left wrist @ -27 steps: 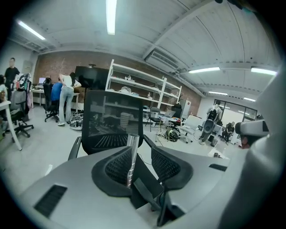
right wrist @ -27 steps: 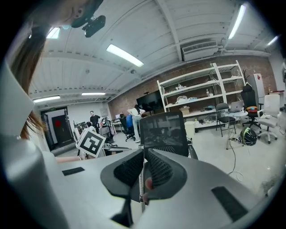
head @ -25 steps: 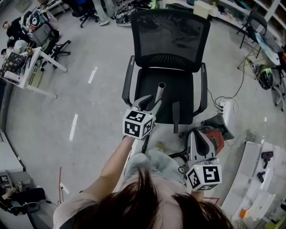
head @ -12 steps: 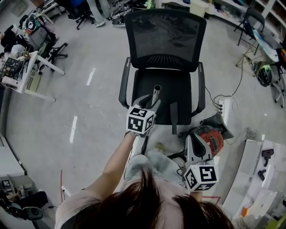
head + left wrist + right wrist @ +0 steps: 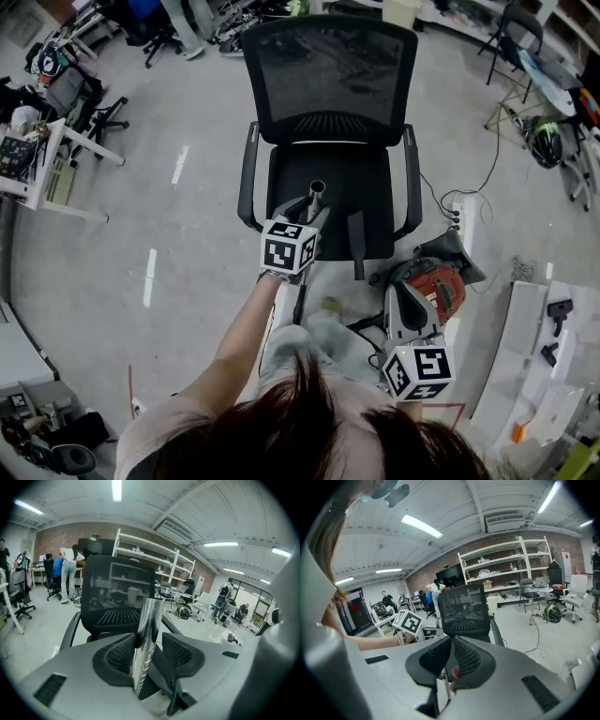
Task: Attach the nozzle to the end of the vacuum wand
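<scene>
Black mesh-backed office chair (image 5: 328, 84) at centre, red-and-grey vacuum body (image 5: 429, 286) on the floor to its right. The shiny metal vacuum wand (image 5: 317, 190) stands upright at the seat's front, top end bare, so attachment looks not yet begun. What I take for the slim black nozzle (image 5: 355, 246) rests apart at the seat edge.

Left gripper (image 5: 146, 656) has just been opening, jaws wide around the wand; right gripper (image 5: 449, 660) is closed, nothing surely held. No legible brand, only black-and-white square markers (image 5: 289, 251).

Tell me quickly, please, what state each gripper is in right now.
Left gripper: open, jaws just been opening, vacuum wand between them, not clamped.
Right gripper: shut; no held thing can be made out.
</scene>
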`<state>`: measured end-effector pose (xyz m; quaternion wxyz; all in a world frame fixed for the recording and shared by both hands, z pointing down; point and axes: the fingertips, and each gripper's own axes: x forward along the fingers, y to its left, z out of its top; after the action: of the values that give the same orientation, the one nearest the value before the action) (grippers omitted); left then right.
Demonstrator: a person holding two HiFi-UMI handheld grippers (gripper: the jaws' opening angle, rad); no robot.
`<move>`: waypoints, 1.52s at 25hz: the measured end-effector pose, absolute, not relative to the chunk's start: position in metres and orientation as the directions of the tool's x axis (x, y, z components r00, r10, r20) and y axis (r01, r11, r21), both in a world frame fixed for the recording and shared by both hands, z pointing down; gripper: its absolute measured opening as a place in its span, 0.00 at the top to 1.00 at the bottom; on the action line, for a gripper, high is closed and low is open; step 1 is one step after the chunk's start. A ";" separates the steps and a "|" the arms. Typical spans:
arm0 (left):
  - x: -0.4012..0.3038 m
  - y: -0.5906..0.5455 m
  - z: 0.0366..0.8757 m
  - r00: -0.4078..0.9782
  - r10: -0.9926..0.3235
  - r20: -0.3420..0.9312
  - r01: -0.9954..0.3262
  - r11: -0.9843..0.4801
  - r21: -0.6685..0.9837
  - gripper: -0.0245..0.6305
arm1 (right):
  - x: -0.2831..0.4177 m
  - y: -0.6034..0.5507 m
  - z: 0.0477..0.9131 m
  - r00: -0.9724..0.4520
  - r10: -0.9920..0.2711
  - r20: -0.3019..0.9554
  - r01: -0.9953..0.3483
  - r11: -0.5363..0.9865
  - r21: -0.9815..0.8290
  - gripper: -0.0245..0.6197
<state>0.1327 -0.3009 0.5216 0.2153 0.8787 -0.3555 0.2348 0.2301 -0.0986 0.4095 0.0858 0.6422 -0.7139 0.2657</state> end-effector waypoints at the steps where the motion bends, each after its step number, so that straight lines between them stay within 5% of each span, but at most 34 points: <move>1: 0.134 -0.302 0.524 0.636 -0.520 0.571 -0.725 -0.655 0.211 0.70 | 0.231 -0.099 0.410 -0.158 -0.871 0.466 -0.962 0.031 -0.270 0.92; 21: 0.141 -0.313 0.552 0.598 -0.515 0.614 -0.710 -0.696 0.107 0.72 | 0.246 -0.096 0.427 -0.136 -0.856 0.499 -0.957 -0.016 -0.288 0.92; 38: 0.130 -0.303 0.548 0.626 -0.503 0.596 -0.692 -0.711 0.126 0.72 | 0.260 -0.103 0.524 -0.288 -0.731 0.619 -0.911 0.008 -0.413 0.92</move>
<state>0.1297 -0.3033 0.5483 0.1745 0.8846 -0.3377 0.2703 0.2600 -0.1032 0.5237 0.1150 0.5856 -0.7006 0.3911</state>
